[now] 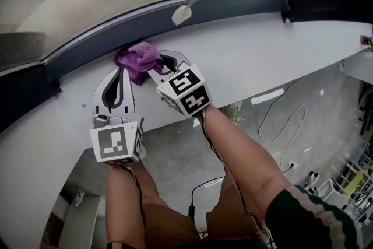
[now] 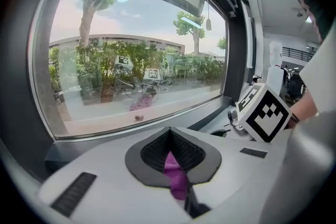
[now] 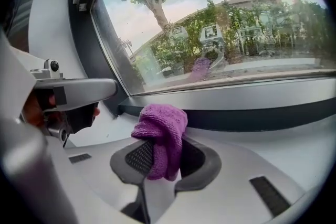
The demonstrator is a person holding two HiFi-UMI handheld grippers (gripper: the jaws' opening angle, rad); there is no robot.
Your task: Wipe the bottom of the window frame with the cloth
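From where I stand, both tools have the cloth [image 1: 139,60]. The right gripper [image 1: 157,67] is clamped on the fat middle of the wad. The left gripper [image 1: 120,71], close on its left, seems to pinch only a thin tail.

The cloth looks like a soft, light, knitted thing, so I'd expect it to be limp, quick to bunch, and prone to drag against a painted surface. It won't slip or break, but a loose corner could pull free. The bunched middle, where the right jaws bite, looks like the best hold, with enough left proud of the tips to press down.

The head view shows the wad lying just ahead of both tips. It sits on the white sill [image 1: 262,61] and butts against the dark frame [image 1: 175,16].

In the left gripper view, the left gripper [image 2: 176,165] shows just a purple strip [image 2: 176,178] of cloth between shut pads. How much cloth there is can't be judged from there.

In the right gripper view, the right gripper [image 3: 160,157] has the cloth [image 3: 161,123] mounding above its jaws. The frame [image 3: 252,118] runs just beyond the tips.

Past that, the glass [image 3: 220,34] carries a faint purple reflection. A cord pull [image 1: 182,14] hangs ahead of the right tips.
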